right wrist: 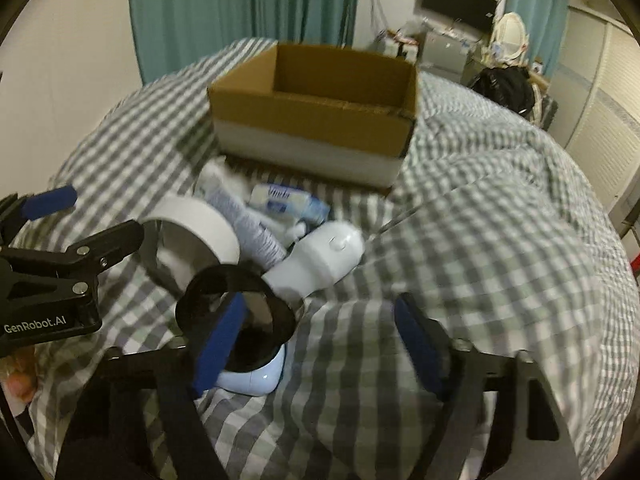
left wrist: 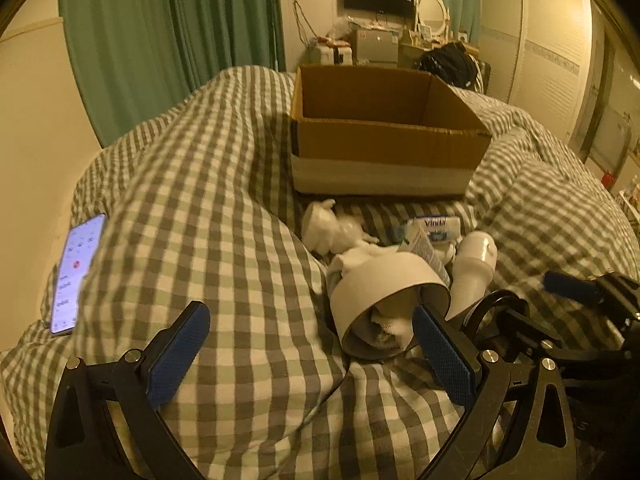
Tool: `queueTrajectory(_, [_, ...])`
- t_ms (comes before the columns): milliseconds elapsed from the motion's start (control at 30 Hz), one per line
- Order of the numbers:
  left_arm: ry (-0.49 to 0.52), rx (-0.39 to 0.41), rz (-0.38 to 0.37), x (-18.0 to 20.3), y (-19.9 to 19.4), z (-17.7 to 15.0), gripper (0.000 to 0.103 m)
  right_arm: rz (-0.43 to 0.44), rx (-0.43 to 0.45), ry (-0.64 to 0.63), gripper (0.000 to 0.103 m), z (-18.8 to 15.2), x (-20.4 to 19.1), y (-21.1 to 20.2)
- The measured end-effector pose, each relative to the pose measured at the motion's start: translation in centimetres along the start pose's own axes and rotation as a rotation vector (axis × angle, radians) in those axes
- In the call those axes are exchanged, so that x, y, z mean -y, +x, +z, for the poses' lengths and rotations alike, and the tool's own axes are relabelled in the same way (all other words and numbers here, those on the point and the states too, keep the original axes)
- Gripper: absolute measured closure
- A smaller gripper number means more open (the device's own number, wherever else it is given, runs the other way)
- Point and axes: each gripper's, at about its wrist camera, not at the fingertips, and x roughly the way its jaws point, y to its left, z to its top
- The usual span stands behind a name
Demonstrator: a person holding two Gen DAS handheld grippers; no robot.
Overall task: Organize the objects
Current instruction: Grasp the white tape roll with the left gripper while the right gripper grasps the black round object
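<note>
Left gripper (left wrist: 312, 344) stood wide open and empty over the checked quilt (left wrist: 224, 208). Its right finger lay against the rim of the white tape roll (left wrist: 384, 296); its left finger was well apart from it, over bare quilt. The roll lay on its side, with white crumpled material inside the core.

Right gripper (right wrist: 320, 344) was also spread wide, gripping nothing. Its left finger sat in front of a black ring (right wrist: 236, 304), which topped a pale blue base (right wrist: 256, 376); whether the finger touched the ring could not be told.

Object pile sat in a hollow of the quilt, just in front of the cardboard box (left wrist: 384, 148):
- tape roll, nearest the left gripper;
- white handheld device (left wrist: 474, 264), tilted, beside the roll;
- tissue pack (left wrist: 436, 228), printed blue;
- white printed tube (right wrist: 244, 216), between roll and device;
- white figurine (left wrist: 324, 224), nearest the box.

The box was open on top; its visible interior showed no contents.

Left wrist view only: a phone (left wrist: 76, 272) with its screen lit, at the quilt's left edge, well apart from the pile. The figurine read clearly here, whereas the right wrist view was motion-blurred there.

Right wrist view only: the ring's blue base, and the whole length of the tube.

Each view caught the other gripper at its edge.
</note>
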Motion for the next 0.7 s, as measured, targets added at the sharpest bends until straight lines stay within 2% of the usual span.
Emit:
queueTrajectory(133, [0.016, -0.033, 0.004, 0.4, 1.1, -0.1, 0.005, 0.042, -0.054, -0.019, 0.073, -0.3, -0.3, 1.7])
queueTrajectory(233, [0.033, -0.045, -0.006, 0.8, 1.9, 0.2, 0.021, 0.066, -0.055, -0.016, 0.087, -0.5, -0.3, 1.9])
queueTrajectory(300, [0.040, -0.051, -0.038, 1.1, 2.3, 0.6, 0.043, 0.079, -0.051, -0.008, 0.089, -0.5, -0.1, 1.9])
queueTrajectory(333, [0.043, -0.051, -0.050, 1.2, 2.4, 0.7, 0.048, 0.083, -0.050, -0.003, 0.089, -0.6, 0.1, 1.9])
queueTrajectory(400, [0.057, -0.047, -0.068, 1.6, 2.3, 0.9, 0.070, 0.087, -0.050, 0.004, 0.089, -0.6, 0.2, 1.8])
queueTrajectory(533, [0.084, -0.039, -0.059, 2.2, 1.9, 1.1, 0.076, 0.091, -0.035, 0.009, 0.089, -0.5, 0.3, 1.3])
queueTrajectory(700, [0.064, -0.035, -0.052, 1.8, 0.9, 1.5, 0.083, 0.094, -0.008, 0.011, 0.089, -0.1, 0.4, 0.5])
